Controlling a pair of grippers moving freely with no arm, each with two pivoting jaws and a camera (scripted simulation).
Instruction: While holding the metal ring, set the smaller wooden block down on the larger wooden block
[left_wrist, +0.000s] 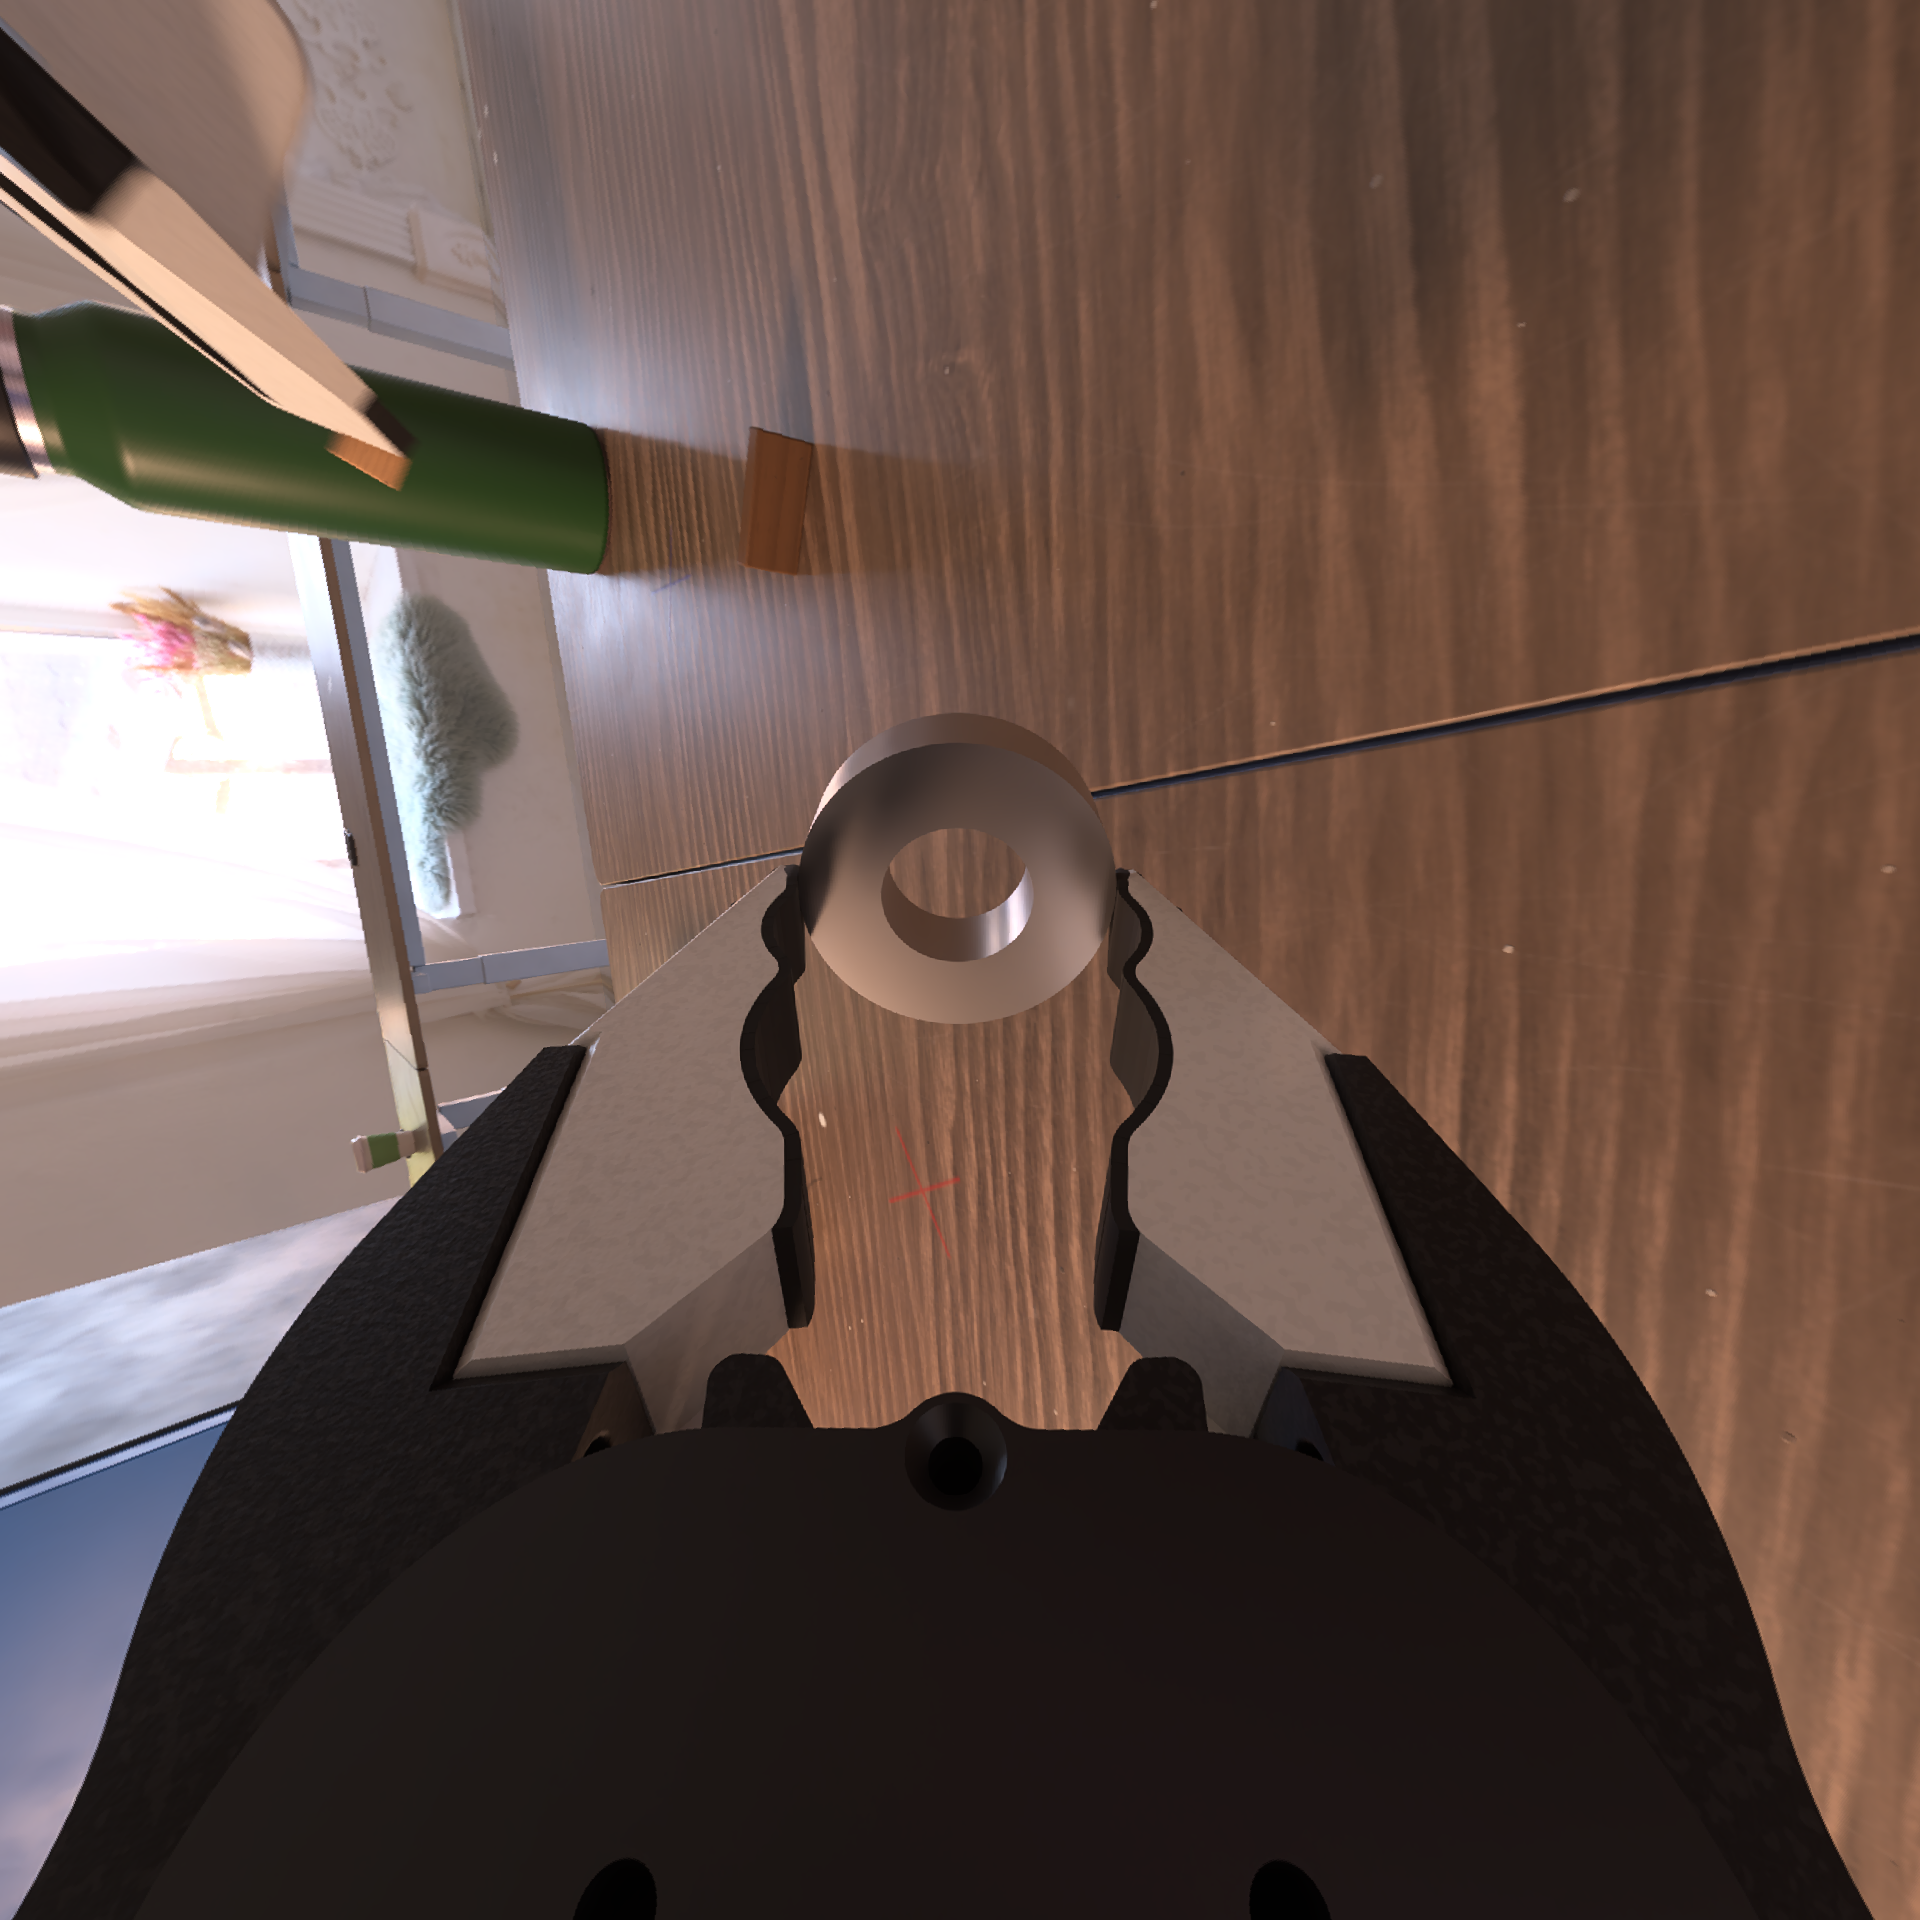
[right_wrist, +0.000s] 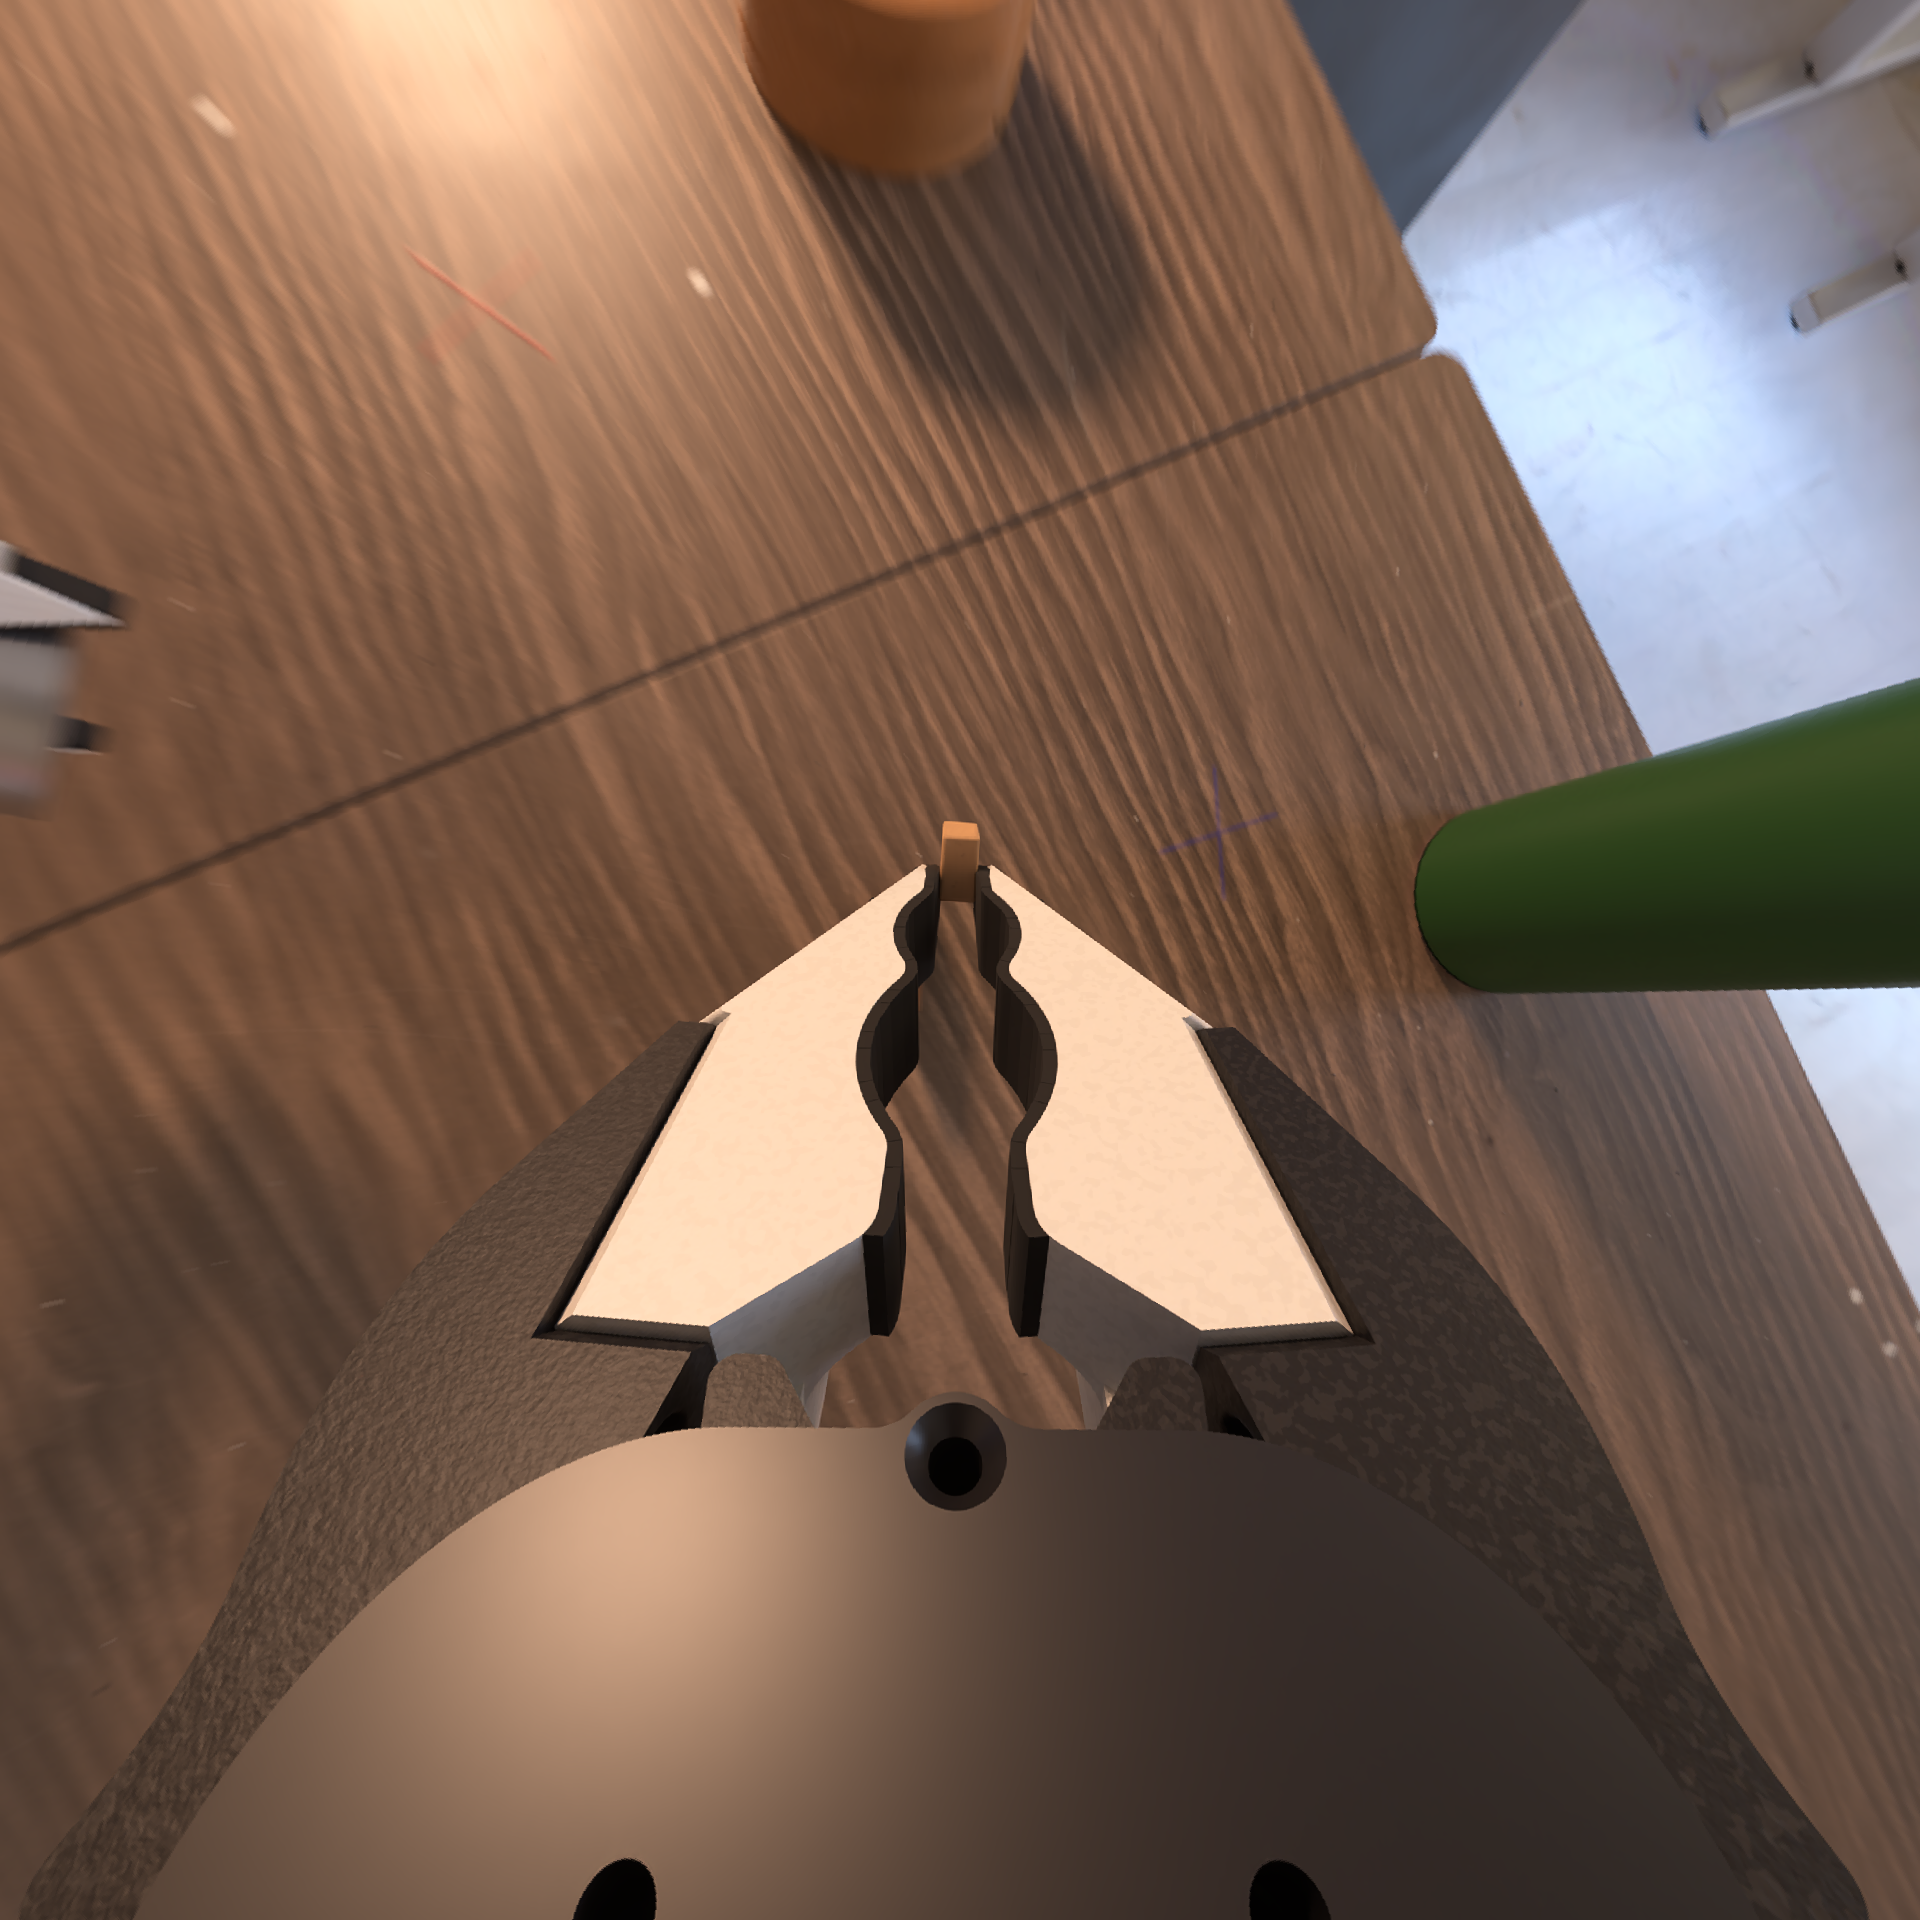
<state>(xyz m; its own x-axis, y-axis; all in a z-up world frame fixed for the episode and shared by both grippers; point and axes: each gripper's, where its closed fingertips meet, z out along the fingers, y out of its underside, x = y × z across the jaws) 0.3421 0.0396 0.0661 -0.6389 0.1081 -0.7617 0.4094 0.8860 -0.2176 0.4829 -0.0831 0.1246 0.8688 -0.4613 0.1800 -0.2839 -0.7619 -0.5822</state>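
Observation:
My left gripper (left_wrist: 956, 883) is shut on the grey metal ring (left_wrist: 847, 920) and holds it above the wooden table (left_wrist: 1351, 416), its hole facing the camera. My right gripper (right_wrist: 958, 881) is shut on the smaller wooden block (right_wrist: 958, 844), which sticks out past its tips above the table (right_wrist: 520, 520). The larger wooden block (right_wrist: 894, 83) rests on the table far ahead, cut by the top edge. In the left wrist view it (left_wrist: 774, 499) lies beyond the ring, and the right gripper (left_wrist: 364, 447) hovers at upper left with the small block (left_wrist: 372, 464).
A green bottle (left_wrist: 312, 457) stands on the table beside the larger block; it also shows at the right (right_wrist: 1662, 873) near the table's edge (right_wrist: 1621, 665). A seam (right_wrist: 727, 634) crosses the tabletop. The left gripper (right_wrist: 42, 675) shows at the left edge.

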